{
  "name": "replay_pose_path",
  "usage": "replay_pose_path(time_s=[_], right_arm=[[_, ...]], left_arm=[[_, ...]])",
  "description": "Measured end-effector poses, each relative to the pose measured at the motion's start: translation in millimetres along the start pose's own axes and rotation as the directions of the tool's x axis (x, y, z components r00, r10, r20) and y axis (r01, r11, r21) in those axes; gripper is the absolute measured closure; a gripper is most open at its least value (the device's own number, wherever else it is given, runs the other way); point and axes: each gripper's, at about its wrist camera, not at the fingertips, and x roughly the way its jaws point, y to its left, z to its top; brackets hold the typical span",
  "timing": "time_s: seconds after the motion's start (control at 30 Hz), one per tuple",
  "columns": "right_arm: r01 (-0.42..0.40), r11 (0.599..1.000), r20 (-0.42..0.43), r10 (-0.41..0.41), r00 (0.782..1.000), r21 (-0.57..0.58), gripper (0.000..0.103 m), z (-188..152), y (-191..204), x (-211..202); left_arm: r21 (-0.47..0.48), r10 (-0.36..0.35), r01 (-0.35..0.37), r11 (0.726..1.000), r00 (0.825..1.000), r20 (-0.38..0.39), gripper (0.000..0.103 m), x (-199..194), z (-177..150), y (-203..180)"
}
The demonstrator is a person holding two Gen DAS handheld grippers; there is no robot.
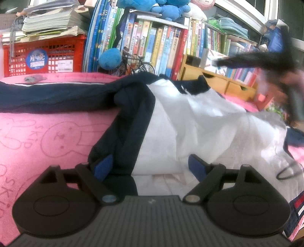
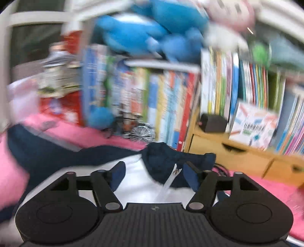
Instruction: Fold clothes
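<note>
A white and navy jacket lies crumpled on a pink rabbit-print cloth. One navy sleeve runs down toward my left gripper, which is open low over the jacket, its left pad touching the sleeve. My right gripper is open above the jacket's navy collar and white zipper; its view is motion-blurred. The right gripper shows as a dark blur at the upper right of the left wrist view.
A bookshelf full of books stands behind the cloth, with a red crate, a toy bicycle, blue plush toys and a wooden drawer unit. A dark cord loop lies on the jacket at right.
</note>
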Motion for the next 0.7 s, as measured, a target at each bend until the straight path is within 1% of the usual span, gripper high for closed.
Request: replay_pose_path(time_s=[0.07, 0.1, 0.17, 0.2, 0.27, 0.33, 0.4, 0.5, 0.6, 0.63, 0.67, 0.7], right_arm=[[-0.046, 0.997, -0.005, 0.045, 0.999, -0.061, 0.031, -22, 12, -45], [-0.083, 0.994, -0.015, 0.082, 0.997, -0.067, 0.031, -35, 17, -65], [-0.17, 0.984, -0.053, 0.167, 0.984, -0.047, 0.031, -65, 26, -97], [-0.188, 0.981, -0.075, 0.184, 0.98, -0.041, 0.031, -81, 31, -109], [-0.176, 0.983, -0.117, 0.168, 0.979, -0.054, 0.032, -113, 42, -126], [-0.127, 0.991, -0.147, 0.119, 0.982, -0.048, 0.032, -141, 45, -140], [-0.072, 0.997, -0.162, 0.074, 0.984, 0.014, 0.032, -160, 35, -154], [0.05, 0.996, -0.183, -0.036, 0.983, 0.074, 0.032, -182, 14, -179], [0.203, 0.977, -0.214, -0.183, 0.96, 0.072, 0.032, -199, -1, -204], [0.24, 0.968, -0.216, -0.221, 0.951, 0.069, 0.032, -203, -4, -212], [0.262, 0.963, -0.211, -0.243, 0.947, 0.068, 0.031, -206, -5, -221], [0.271, 0.96, -0.201, -0.254, 0.946, 0.064, 0.031, -208, -4, -228]], left_arm=[[0.004, 0.003, -0.003, 1.0, 1.0, -0.002, 0.016, 0, 0, -1], [0.006, 0.005, -0.005, 1.0, 1.0, -0.002, 0.016, 0, 0, -1], [0.01, 0.009, -0.009, 1.0, 1.0, -0.005, 0.016, 1, 1, -2], [0.014, 0.013, -0.013, 1.0, 1.0, -0.006, 0.016, 1, 1, -2], [0.023, 0.021, -0.021, 1.0, 1.0, -0.007, 0.016, 1, 1, -3], [0.028, 0.029, -0.029, 0.999, 1.0, -0.003, 0.016, 0, 0, -5], [0.012, 0.028, -0.029, 1.0, 0.999, 0.016, 0.015, -4, 0, -2], [0.077, 0.046, -0.05, 0.996, 0.998, 0.052, 0.016, -20, -5, -10], [0.147, 0.063, -0.076, 0.986, 0.994, 0.089, 0.016, -36, -10, -19], [0.17, 0.068, -0.085, 0.982, 0.992, 0.102, 0.016, -42, -12, -21], [0.193, 0.073, -0.094, 0.977, 0.991, 0.115, 0.015, -47, -14, -24], [0.21, 0.056, -0.08, 0.974, 0.992, 0.116, 0.016, -55, -16, -27]])
